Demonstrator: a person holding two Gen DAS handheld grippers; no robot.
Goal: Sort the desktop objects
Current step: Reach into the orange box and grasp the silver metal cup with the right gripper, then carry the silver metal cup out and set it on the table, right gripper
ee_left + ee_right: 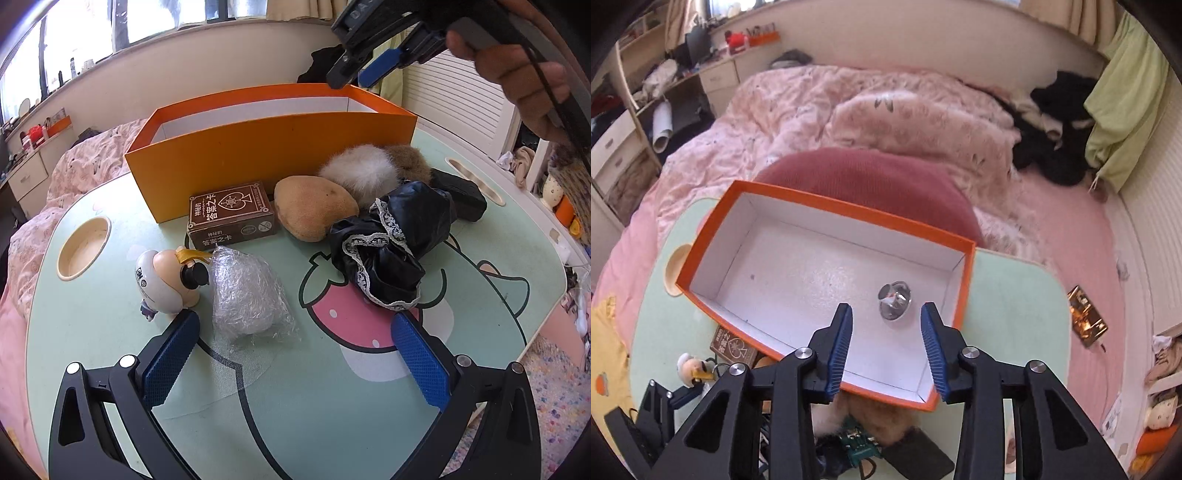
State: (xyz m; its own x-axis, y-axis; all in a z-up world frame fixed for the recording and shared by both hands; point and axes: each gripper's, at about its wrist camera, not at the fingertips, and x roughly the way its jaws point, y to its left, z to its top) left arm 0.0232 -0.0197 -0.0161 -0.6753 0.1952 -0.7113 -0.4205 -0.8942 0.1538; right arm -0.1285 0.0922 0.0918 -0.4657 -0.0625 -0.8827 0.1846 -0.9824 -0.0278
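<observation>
Hovering low over the desk, the left tool is gaping wide and empty near a plastic-wrapped bundle. Right tool is hanging open above the orange box, where a shiny metal piece is lying.

1 box, 2 pompoms, 1 figurine

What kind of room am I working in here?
Most likely a bedroom: a lap table set over a bed with a pink quilt, drawers and cluttered shelves along the wall.
</observation>
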